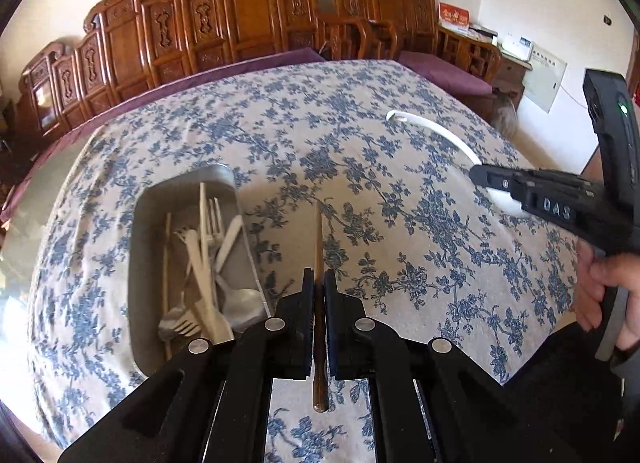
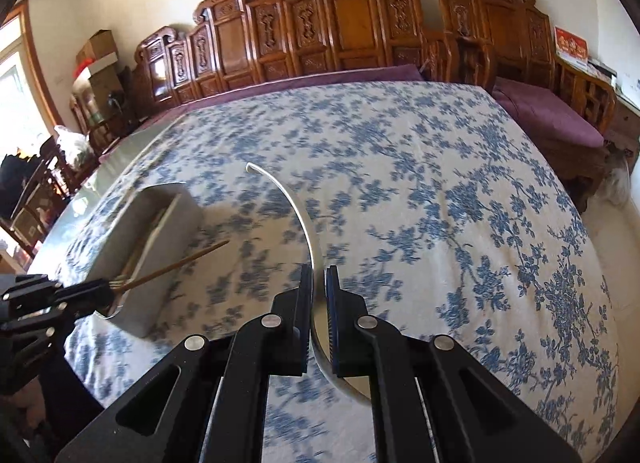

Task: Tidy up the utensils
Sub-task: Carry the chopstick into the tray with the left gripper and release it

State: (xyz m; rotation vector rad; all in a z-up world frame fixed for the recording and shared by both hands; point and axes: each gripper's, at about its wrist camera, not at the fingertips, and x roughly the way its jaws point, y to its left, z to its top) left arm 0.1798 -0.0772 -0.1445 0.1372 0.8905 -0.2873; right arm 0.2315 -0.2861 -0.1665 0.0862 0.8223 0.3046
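Above the blue-flowered tablecloth (image 2: 440, 167), we see a metal tray (image 1: 140, 231) loaded with pale forks and spoons (image 1: 208, 263). Our right gripper (image 2: 319, 275) is clamped on the rim of a white plate (image 2: 298, 207) held on edge; our left gripper (image 1: 319, 277) pinches a brown chopstick (image 1: 318, 239) just beside the tray.

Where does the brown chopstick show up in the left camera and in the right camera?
Left wrist: the chopstick runs up the centre, clamped in the left tongs.
Right wrist: far left, sticking out toward upper right.
Shared landmark: the metal tray, beside the chopstick in both.
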